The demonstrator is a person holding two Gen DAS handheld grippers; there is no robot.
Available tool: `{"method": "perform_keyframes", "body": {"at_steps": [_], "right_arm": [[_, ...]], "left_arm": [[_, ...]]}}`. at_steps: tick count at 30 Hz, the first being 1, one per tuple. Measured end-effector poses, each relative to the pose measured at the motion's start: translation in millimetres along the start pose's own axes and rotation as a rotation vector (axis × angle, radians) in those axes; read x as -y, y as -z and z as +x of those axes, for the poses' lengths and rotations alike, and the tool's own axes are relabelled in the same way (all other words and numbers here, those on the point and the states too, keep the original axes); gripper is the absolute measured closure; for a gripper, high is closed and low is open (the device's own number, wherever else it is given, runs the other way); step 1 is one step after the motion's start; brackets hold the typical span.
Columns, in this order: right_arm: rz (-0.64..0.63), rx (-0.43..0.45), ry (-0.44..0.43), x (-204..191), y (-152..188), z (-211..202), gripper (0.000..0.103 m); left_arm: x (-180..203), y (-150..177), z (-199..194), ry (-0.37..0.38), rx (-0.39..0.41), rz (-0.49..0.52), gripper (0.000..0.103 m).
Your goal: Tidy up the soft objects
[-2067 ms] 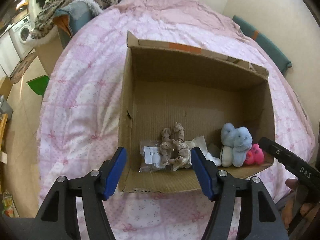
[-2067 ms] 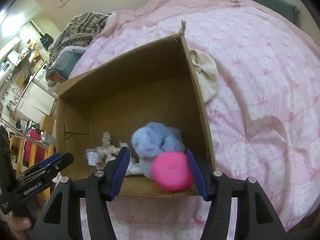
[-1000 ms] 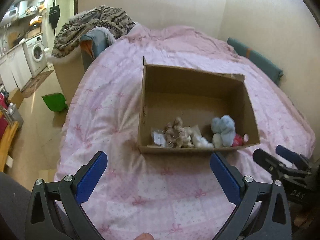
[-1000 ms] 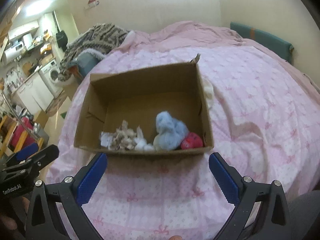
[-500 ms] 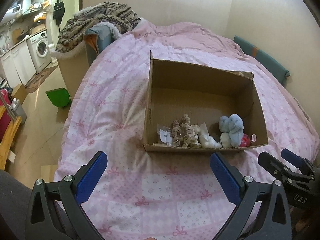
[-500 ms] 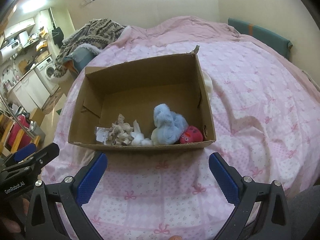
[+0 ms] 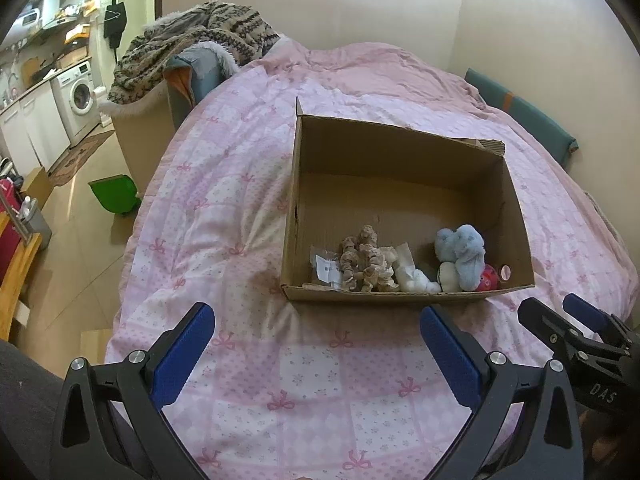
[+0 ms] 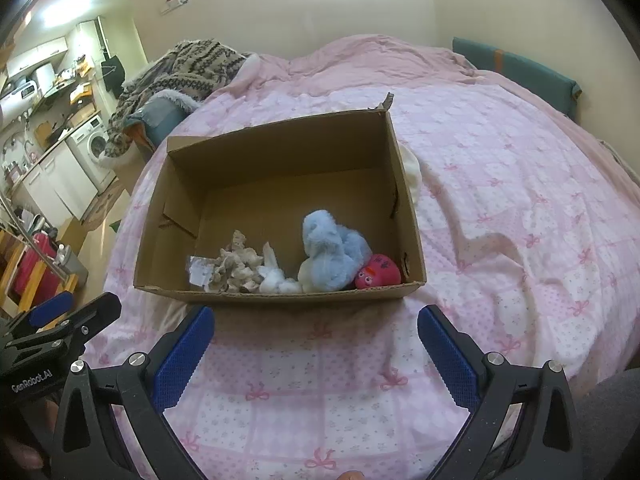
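Observation:
An open cardboard box (image 7: 516, 216) (image 8: 408, 216) stands on the pink bed. Along its near wall lie beige scrunchies (image 7: 362, 260) (image 8: 236, 266), a white fluffy piece (image 7: 416, 280) (image 8: 276, 278), a light blue plush (image 7: 460, 254) (image 8: 332, 252) and a pink round toy (image 7: 488, 280) (image 8: 378, 272). My left gripper (image 7: 316, 348) is open and empty, held back from the box's near side. My right gripper (image 8: 316, 348) is open and empty too, also short of the box. Each gripper shows at the edge of the other's view.
The pink quilt (image 7: 312, 380) covers the bed around the box. A cream cloth (image 8: 412, 168) lies against the box's right outer wall. A patterned blanket pile (image 7: 192, 44) sits at the bed's far left. A green bin (image 7: 114, 194) stands on the floor.
Both grippers opened wide, pulled back from the box and are empty. The pink toy and scrunchies stay in the box.

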State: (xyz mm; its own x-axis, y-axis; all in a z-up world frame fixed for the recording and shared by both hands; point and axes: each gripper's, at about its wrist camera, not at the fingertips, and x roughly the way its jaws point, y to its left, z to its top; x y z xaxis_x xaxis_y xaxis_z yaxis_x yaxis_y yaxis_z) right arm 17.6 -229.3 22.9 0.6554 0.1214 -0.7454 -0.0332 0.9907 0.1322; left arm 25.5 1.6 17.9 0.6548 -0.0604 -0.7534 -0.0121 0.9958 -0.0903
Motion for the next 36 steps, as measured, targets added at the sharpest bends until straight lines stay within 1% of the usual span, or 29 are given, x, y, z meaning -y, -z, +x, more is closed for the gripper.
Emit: {"method": "perform_keyframes", "body": {"at_steps": [28,36], "right_arm": [[0.009,0.001,-0.005,2.7,-0.1,0.1,0.0],[0.007,0.003,-0.004,2.8,0.6,-0.3,0.0]], "left_arm": [[-0.3,0.5,1.0,-0.001,-0.005,-0.002,0.001],[-1.1,-0.3,0.9,0.012,-0.009,-0.022,0.001]]}}
